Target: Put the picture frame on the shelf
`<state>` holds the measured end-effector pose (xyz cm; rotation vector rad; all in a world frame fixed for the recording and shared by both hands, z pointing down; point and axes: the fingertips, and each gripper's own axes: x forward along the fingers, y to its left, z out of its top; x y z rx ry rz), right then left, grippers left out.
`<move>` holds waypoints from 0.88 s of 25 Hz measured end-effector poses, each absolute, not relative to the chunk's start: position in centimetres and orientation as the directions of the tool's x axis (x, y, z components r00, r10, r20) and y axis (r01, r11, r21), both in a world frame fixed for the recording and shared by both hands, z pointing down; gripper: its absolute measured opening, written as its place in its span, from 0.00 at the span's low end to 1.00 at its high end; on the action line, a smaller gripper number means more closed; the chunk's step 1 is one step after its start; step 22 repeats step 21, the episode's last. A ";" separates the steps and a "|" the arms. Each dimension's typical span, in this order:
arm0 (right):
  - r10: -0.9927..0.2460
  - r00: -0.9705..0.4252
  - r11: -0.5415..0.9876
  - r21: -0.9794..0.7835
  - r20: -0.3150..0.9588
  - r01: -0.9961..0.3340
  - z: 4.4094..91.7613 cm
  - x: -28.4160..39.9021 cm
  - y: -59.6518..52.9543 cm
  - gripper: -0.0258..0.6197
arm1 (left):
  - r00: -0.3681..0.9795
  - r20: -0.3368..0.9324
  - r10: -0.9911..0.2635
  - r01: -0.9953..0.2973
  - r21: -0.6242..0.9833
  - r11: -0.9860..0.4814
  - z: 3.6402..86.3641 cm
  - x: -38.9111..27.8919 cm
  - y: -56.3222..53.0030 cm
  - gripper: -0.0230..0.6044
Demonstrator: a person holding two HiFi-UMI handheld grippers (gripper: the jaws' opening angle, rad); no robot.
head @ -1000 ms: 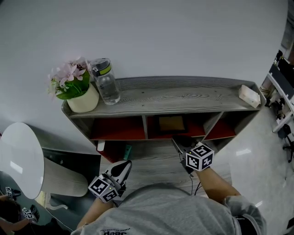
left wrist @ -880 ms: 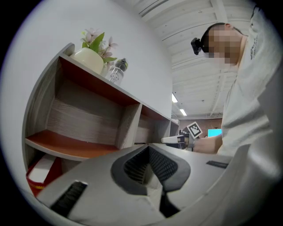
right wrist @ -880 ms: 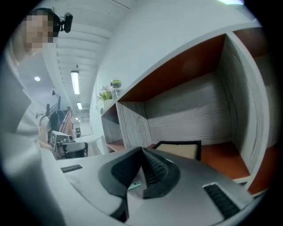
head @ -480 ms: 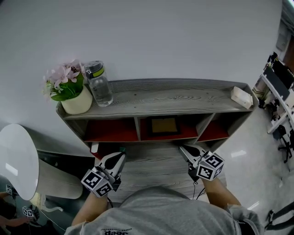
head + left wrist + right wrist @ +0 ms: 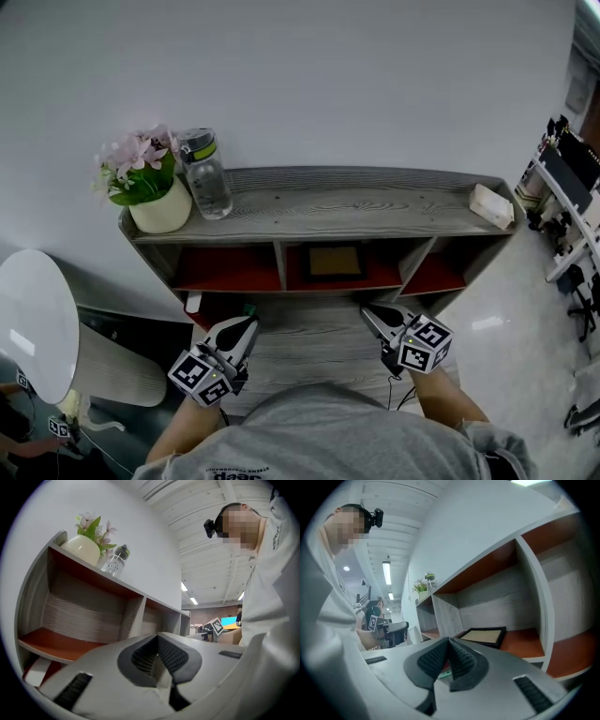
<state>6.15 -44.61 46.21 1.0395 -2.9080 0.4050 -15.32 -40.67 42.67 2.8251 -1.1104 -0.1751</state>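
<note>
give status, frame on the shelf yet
Left gripper and right gripper shut, empty, clear of shelf. Picture frame flat in middle compartment. Nothing in the way.

Grey short-sleeved shirt (image 5: 328, 433), black lettering (image 5: 231, 473)

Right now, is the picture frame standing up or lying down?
Lying down: the picture frame rests flat on the red floor of the shelf's middle compartment.

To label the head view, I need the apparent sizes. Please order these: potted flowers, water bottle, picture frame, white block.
1. potted flowers
2. water bottle
3. picture frame and white block: about alike; the frame lies lower, farther from the camera, so unranked.
</note>
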 end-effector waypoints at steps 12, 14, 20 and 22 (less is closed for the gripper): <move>-0.602 -0.788 0.764 -0.196 0.125 -0.615 46.1 5.3 -44.6 0.05 | 0.717 -0.063 -0.694 -0.683 0.135 -0.718 42.9 -15.8 -40.1 0.05; -0.602 -0.789 0.765 -0.195 0.125 -0.614 46.1 5.4 -44.6 0.05 | 0.717 -0.061 -0.694 -0.683 0.136 -0.718 43.0 -15.7 -40.1 0.05; -0.598 -0.791 0.768 -0.188 0.131 -0.612 46.2 5.3 -44.5 0.05 | 0.722 -0.058 -0.689 -0.679 0.133 -0.722 43.0 -15.6 -40.1 0.05; -0.597 -0.791 0.769 -0.188 0.131 -0.611 46.2 5.2 -44.5 0.05 | 0.723 -0.058 -0.689 -0.678 0.132 -0.723 42.9 -15.6 -40.1 0.05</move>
